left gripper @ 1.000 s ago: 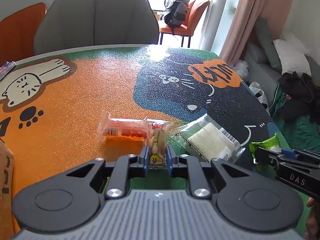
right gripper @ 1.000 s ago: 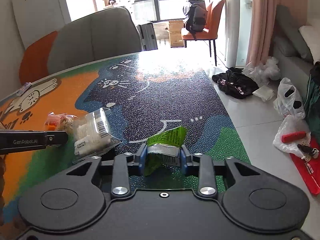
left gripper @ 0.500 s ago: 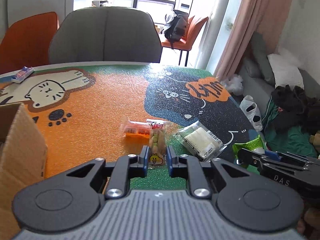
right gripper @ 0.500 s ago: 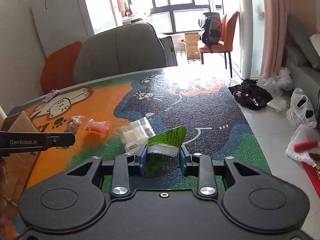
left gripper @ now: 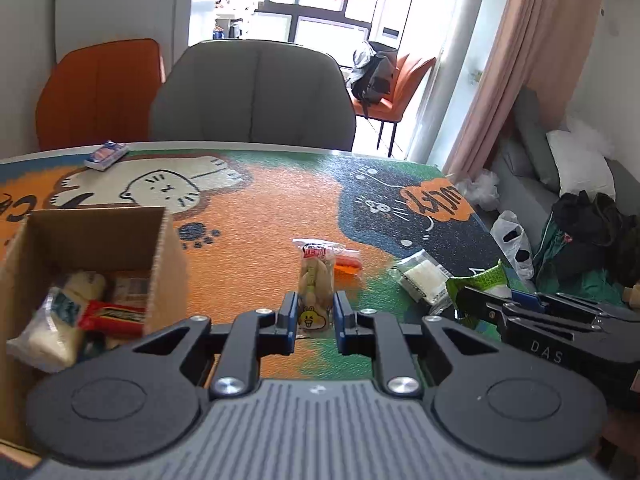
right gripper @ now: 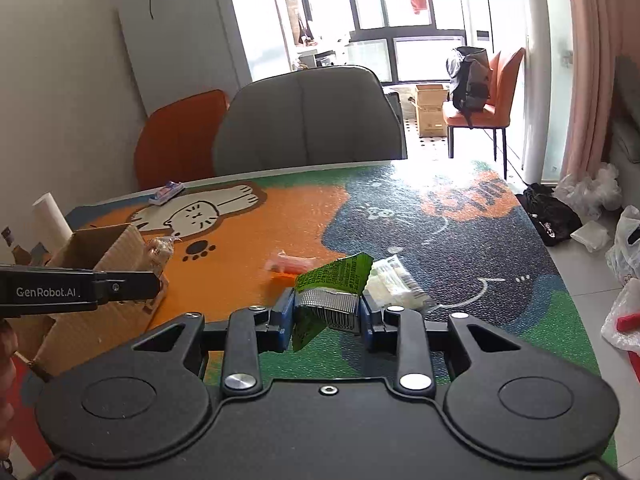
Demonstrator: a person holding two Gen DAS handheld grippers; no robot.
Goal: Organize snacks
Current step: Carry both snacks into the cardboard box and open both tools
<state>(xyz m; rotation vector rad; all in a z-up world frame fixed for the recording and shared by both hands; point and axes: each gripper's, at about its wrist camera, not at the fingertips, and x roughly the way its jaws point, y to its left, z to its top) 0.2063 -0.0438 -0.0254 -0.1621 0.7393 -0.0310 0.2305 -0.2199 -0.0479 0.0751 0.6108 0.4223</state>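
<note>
Left wrist view: the left gripper (left gripper: 315, 316) has its jaws closed on a clear snack pouch (left gripper: 316, 284) that stands upright between them; a yellow cartoon face is printed at its lower end and a red label with unreadable characters at its top. To the left of the jaws and slightly nearer stands an open cardboard box (left gripper: 164, 264) holding several packets, among them a red wrapper (left gripper: 112, 314) whose lettering is too blurred to read. Ahead of the jaws, on the desk (left gripper: 260, 208), lie an orange-red packet (left gripper: 348, 266) and, further right, a clear pack of white pieces (left gripper: 424, 280) bearing a barcode strip. At far right the right gripper (left gripper: 464, 304) appears from the side, its body marked "DAS".

Right wrist view: the right gripper (right gripper: 325, 314) has its jaws gripping a green foil packet (right gripper: 332, 284), silver inside, with fine print and a barcode whose digits cannot be read. Just beyond the right jaw lies the clear pack (right gripper: 394, 280); ahead and to the left lies the orange-red packet (right gripper: 290, 265). At left the other gripper's arm reads "GenRobot.AI", in front of the box (right gripper: 116, 248). The desk covering shows cartoon cats and paw prints.
</note>
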